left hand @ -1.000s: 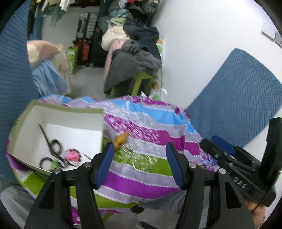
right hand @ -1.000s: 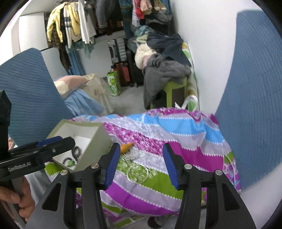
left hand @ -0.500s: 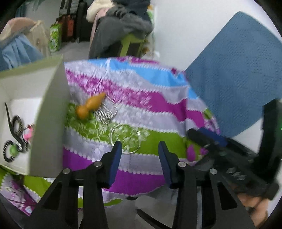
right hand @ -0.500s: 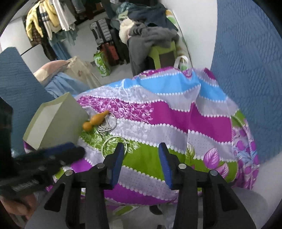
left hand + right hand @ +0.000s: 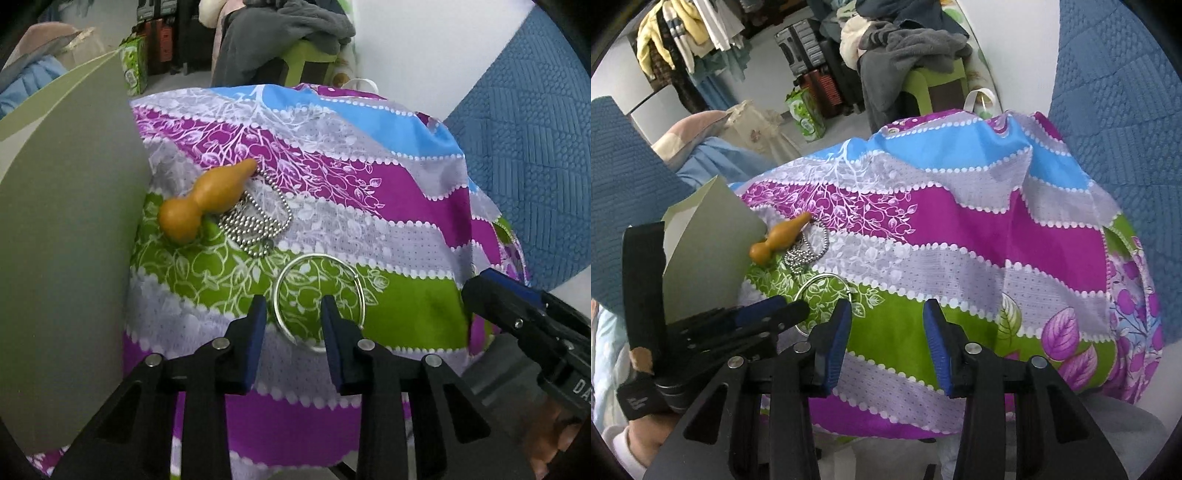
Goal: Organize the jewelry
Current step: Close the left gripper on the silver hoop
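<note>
L gripper [image 5: 291, 314]: jaws closing – straddling near-left rim of bangle [image 5: 319, 299], pads not pressing yet
R gripper [image 5: 886, 325]: jaws narrow-ish, nothing btwn – over striped cloth [image 5: 960, 236]
Bangle: flat on cloth, near ball chain [image 5: 255, 221] & gourd pendant [image 5: 207, 201], beside green box [image 5: 66, 221]

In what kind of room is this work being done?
Probably a bedroom or a storage room in a home. Clothes hang on a rack, suitcases stand by the far wall, and a pile of garments lies on a green stool. The jewelry lies on a striped cloth.
</note>
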The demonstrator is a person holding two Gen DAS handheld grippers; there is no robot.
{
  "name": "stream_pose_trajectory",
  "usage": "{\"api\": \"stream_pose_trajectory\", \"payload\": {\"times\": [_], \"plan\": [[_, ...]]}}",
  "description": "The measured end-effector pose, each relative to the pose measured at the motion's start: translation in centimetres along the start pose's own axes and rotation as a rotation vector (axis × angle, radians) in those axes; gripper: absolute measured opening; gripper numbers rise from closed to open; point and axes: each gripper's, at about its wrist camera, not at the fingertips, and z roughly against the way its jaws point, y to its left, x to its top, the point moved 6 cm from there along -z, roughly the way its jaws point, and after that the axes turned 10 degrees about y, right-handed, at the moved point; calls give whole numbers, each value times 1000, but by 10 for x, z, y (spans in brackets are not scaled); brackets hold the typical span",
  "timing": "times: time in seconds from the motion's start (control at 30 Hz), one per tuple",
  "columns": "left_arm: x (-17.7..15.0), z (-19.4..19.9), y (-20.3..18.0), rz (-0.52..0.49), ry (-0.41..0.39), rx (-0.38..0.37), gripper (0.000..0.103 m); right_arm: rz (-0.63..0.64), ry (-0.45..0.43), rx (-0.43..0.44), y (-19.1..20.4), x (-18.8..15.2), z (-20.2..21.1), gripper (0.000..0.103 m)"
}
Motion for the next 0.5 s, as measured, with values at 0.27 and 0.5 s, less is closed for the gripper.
{"api": "stream_pose_trajectory", "payload": {"times": [0.27,0.5], "plan": [[1,-6,-5,-73,-35,66,4,-23,13,62,-1,10,-9,38],[-9,11,7,-9,-38,20,3,-63,17,75,-9,13,-8,38]]}}
